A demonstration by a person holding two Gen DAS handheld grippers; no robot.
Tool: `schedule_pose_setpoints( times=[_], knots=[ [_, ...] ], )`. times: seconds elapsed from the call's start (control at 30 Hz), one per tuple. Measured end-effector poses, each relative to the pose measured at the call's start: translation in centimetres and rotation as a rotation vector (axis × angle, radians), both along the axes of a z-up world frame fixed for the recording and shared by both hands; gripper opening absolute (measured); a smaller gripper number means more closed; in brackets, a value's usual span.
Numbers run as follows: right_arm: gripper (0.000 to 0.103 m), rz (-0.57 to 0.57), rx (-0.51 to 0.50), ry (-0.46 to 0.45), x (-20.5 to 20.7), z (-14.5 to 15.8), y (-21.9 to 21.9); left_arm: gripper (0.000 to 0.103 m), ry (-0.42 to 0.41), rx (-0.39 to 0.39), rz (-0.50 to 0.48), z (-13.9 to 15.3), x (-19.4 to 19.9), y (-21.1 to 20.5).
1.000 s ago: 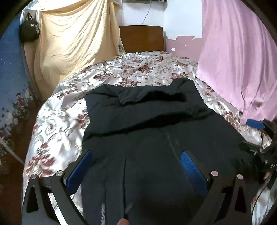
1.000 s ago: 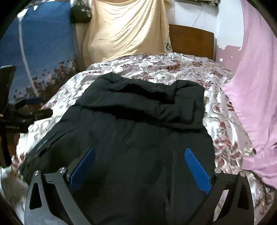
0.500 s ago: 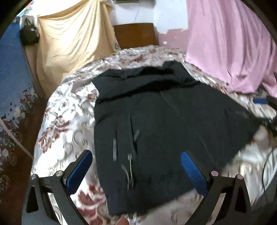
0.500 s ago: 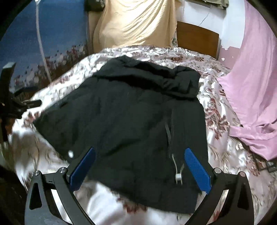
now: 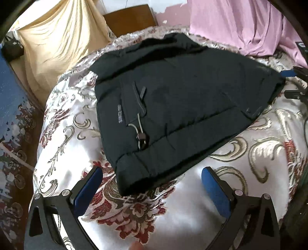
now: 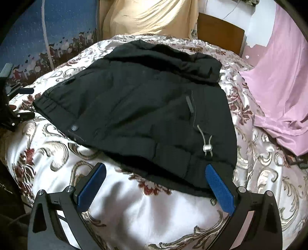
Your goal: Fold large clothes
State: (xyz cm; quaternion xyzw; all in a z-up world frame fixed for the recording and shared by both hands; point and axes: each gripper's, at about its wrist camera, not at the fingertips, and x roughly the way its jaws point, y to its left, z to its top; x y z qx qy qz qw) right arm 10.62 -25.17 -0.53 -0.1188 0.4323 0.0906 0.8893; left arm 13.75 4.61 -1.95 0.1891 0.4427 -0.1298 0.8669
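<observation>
A black jacket [image 5: 182, 100] lies spread on the floral bedspread [image 5: 173, 217], its hem toward me and a drawcord toggle [image 5: 142, 137] near the left hem corner. In the right wrist view the same jacket [image 6: 138, 115] fills the middle, with a silver cord toggle [image 6: 207, 147] at its right hem. My left gripper [image 5: 152, 189] is open just below the left hem corner, holding nothing. My right gripper [image 6: 156, 187] is open below the right hem; its right finger [image 6: 219, 188] overlaps the hem edge. The other gripper appears at each view's side edge.
A pink cloth [image 6: 279, 92] hangs and pools on the bed's right side. A beige drape [image 5: 57, 48] and wooden headboard [image 5: 130, 17] stand at the far end. A patterned blue wall [image 6: 57, 23] runs along the left. Bare bedspread [image 6: 154, 217] lies near me.
Both grippers have pulled back toward the foot of the bed. The jacket, which passed under them a second ago, now lies ahead with its hem in view.
</observation>
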Motion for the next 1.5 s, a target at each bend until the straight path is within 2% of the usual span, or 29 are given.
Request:
schedule_pose_setpoints(
  times=[0.23, 0.33, 0.43, 0.53, 0.63, 0.73, 0.93, 1.03, 1.13, 1.3, 1.5],
  knots=[
    [0.101, 0.005, -0.07, -0.003, 0.2, -0.5, 0.2, 0.103, 0.047, 0.045, 0.024, -1.0, 1.0, -0.1],
    [0.101, 0.005, -0.088, -0.01, 0.5, -0.4, 0.1, 0.103, 0.036, 0.08, 0.023, -1.3, 0.8, -0.5],
    [0.101, 0.006, -0.093, -0.005, 0.8, -0.5, 0.0, 0.103, -0.008, 0.144, 0.003, -1.4, 0.3, -1.4],
    [0.101, 0.003, -0.087, 0.015, 1.1, -0.8, -0.2, 0.103, -0.024, 0.164, -0.007, -1.4, 0.0, -1.7],
    [0.101, 0.005, -0.08, 0.032, 1.4, -1.1, -0.4, 0.103, 0.004, 0.143, -0.004, -1.5, 0.2, -1.8],
    [0.101, 0.024, -0.106, 0.044, 1.5, -1.3, -0.1, 0.103, 0.023, 0.154, -0.002, -1.6, 0.8, -1.8],
    [0.101, 0.093, -0.202, 0.104, 3.0, -2.2, 1.1, 0.103, 0.102, 0.042, 0.055, -2.1, 2.4, 0.4],
    [0.101, 0.116, -0.255, 0.136, 4.0, -2.9, 2.2, 0.103, 0.1, 0.028, 0.071, -2.2, 2.5, 0.7],
    [0.101, 0.109, -0.274, 0.147, 4.7, -3.3, 2.6, 0.103, 0.07, 0.056, 0.055, -2.1, 1.8, 0.2],
    [0.101, 0.084, -0.282, 0.104, 4.7, -3.0, 2.8, 0.103, 0.041, 0.074, 0.006, -1.8, 1.4, -0.1],
    [0.099, 0.04, -0.182, -0.013, 5.0, -0.1, 2.3, 0.103, 0.064, -0.005, -0.019, -1.5, 1.6, 1.0]
  ],
)
